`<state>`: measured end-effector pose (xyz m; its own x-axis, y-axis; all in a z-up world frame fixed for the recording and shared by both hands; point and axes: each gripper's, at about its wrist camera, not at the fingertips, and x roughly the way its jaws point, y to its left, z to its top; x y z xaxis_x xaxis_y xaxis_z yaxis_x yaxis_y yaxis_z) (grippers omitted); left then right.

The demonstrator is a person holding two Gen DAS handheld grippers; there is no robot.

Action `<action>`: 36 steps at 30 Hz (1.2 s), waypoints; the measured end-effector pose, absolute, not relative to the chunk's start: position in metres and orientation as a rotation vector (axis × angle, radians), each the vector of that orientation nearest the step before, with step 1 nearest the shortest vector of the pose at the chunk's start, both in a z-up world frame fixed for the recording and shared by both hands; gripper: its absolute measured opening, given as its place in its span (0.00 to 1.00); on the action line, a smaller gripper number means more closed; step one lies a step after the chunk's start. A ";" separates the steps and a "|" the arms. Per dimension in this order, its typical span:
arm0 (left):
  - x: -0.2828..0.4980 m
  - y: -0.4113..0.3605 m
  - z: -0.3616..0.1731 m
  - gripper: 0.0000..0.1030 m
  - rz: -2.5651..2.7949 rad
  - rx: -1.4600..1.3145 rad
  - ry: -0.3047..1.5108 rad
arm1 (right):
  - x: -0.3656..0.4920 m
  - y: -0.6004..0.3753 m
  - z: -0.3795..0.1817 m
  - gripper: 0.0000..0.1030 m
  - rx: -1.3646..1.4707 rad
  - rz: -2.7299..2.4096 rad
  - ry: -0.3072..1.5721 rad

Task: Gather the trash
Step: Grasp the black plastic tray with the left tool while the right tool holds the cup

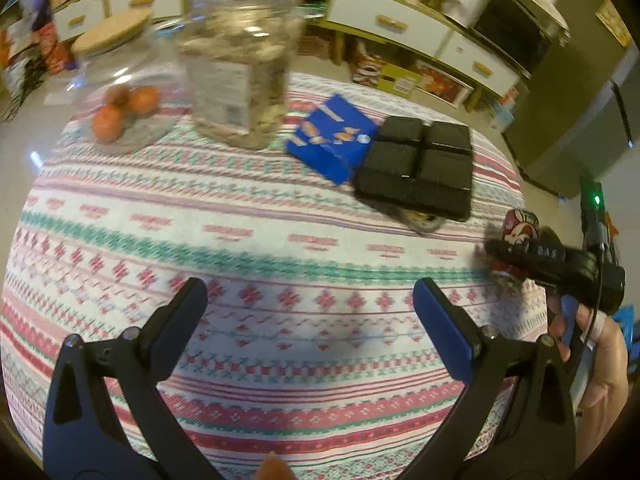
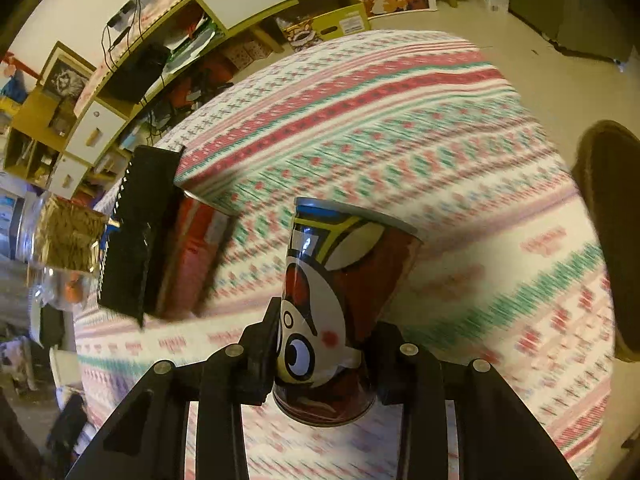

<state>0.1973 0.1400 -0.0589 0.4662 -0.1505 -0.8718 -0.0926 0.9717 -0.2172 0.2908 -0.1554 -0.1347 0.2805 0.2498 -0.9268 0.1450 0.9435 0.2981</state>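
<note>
A long low cabinet (image 1: 400, 20) with white drawers and wooden handles stands along the wall. Boxes (image 1: 400, 78) and papers fill the open space under it. The floor (image 2: 460, 20) is pale and smooth, and the light is warm and dim

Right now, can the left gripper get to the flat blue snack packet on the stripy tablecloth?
Probably yes. The left gripper is open and empty, with only bare tablecloth between it and the blue snack packet, which lies beside the black tray.
</note>
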 end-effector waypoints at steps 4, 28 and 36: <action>0.221 0.115 -0.057 0.99 -0.105 -0.213 1.089 | 0.263 -0.175 -0.122 0.36 0.330 0.080 1.266; 0.307 0.002 -0.072 0.51 -0.119 0.062 1.169 | 0.236 -0.229 -0.114 0.36 0.323 0.100 1.261; 0.293 0.007 -0.058 0.01 -0.157 0.027 1.158 | 0.230 -0.237 -0.109 0.36 0.346 0.095 1.252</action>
